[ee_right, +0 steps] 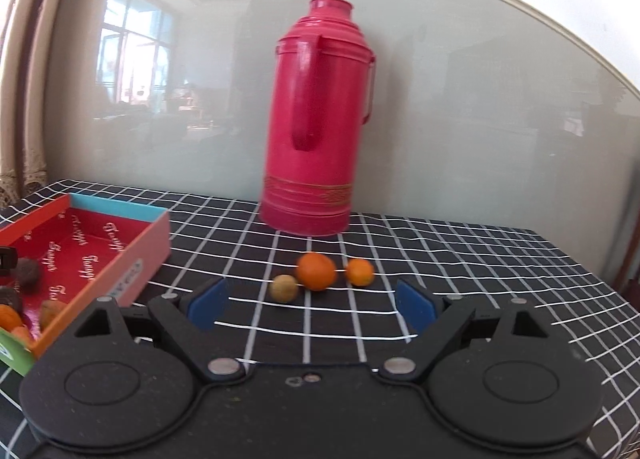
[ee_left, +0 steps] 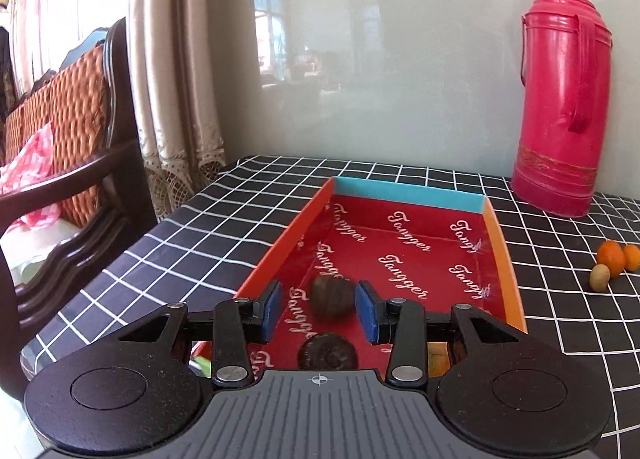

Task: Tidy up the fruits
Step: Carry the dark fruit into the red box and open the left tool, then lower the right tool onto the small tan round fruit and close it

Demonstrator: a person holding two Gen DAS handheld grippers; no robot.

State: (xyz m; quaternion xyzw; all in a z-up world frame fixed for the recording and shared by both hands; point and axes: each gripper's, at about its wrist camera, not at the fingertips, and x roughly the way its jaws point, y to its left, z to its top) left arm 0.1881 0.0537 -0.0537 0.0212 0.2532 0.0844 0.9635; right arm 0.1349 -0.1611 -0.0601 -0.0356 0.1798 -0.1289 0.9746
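While the left gripper (ee_left: 323,307) hangs over the near end of the red-lined box (ee_left: 408,195), its narrow jaws frame a dark ridged fruit (ee_left: 333,297); whether the pads grip it is unclear. Right gripper (ee_right: 311,305) stands wide and empty before two oranges (ee_right: 317,271) and a tan fruit (ee_right: 284,288), mid-table near the red thermos (ee_right: 316,131).

Bare checked desk (ee_right: 460,259) lies open in front of and right of the three loose fruits (ee_right: 316,271); the red flask (ee_right: 316,131) stands just behind them, blocking the far side; the box (ee_right: 132,259) walls off the left.
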